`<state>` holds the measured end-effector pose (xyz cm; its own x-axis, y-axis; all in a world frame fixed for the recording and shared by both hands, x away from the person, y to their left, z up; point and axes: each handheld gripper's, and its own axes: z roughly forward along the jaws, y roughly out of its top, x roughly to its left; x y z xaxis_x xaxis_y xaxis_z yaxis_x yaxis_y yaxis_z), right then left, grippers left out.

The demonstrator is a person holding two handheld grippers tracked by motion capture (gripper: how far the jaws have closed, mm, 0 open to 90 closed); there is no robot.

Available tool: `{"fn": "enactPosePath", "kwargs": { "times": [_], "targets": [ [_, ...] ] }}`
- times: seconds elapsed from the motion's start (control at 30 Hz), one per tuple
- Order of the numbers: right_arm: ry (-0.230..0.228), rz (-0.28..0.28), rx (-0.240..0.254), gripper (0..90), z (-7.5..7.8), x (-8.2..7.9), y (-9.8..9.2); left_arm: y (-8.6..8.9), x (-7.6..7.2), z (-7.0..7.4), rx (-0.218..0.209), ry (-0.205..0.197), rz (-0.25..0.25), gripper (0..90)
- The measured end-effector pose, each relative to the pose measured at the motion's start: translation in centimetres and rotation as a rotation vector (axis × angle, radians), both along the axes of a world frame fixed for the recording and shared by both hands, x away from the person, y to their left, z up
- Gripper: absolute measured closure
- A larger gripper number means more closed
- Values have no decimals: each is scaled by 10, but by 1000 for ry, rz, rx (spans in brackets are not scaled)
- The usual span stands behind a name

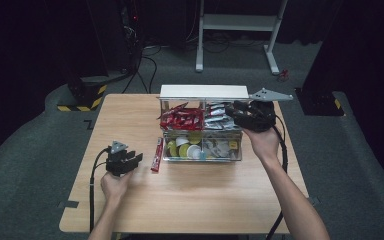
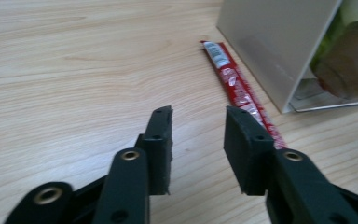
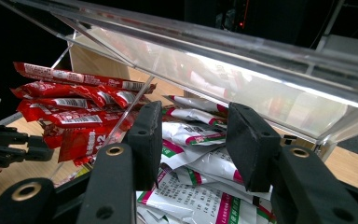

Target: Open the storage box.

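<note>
Black two-jaw left claw stands over the pale wooden desk, its jaws parted to a moderate gap with bare desk between the pads; nothing is gripped; a long red stick sachet lies flat on the desk just beyond and beside the right-hand jaw, apart from the pads, parallel to the side wall of a clear acrylic compartment box; in the high view the same claw sits just left of the sachet, which lies alongside the box's left wall. Black right claw hovers over the box's rear right compartment, under the raised clear lid, jaws at a narrow-to-moderate gap above a heap of white-and-green sachets; whether the pads touch or pinch a sachet cannot be told; a pile of red sachets fills the neighbouring compartment.
</note>
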<state>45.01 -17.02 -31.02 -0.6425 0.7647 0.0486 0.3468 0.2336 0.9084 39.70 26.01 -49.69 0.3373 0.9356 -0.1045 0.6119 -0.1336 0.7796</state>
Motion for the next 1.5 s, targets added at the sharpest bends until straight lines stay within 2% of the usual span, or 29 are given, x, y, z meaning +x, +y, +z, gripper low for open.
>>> {"fn": "enactPosePath", "kwargs": {
  "times": [0.27,0.37,0.47,0.57,0.73,0.77,0.93,1.03,1.27,1.5],
  "targets": [
    [-1,8,-11,558,-1,-3,-1,12,-16,-3,33,-15,31,507],
    [5,8,-8,559,-1,-4,-3,19,-23,-8,29,-3,63,485],
    [5,7,-7,556,-1,-5,-4,22,-25,-14,59,7,81,467],
    [5,7,-9,554,-1,-6,-4,24,-26,-18,70,12,99,454],
    [3,10,-10,550,1,-9,-5,23,-28,-23,81,25,105,445],
    [4,8,-6,550,1,-11,-6,22,-27,-27,96,32,103,443],
    [-1,8,-9,551,0,-13,-7,19,-28,-29,118,21,108,435],
    [13,9,0,547,0,-15,-9,19,-31,-31,112,10,113,429],
    [-3,2,14,549,1,-23,-14,17,-31,-31,112,14,106,380],
    [-15,-4,17,549,1,-25,-18,17,-30,-31,113,15,102,370]
  ]
}}
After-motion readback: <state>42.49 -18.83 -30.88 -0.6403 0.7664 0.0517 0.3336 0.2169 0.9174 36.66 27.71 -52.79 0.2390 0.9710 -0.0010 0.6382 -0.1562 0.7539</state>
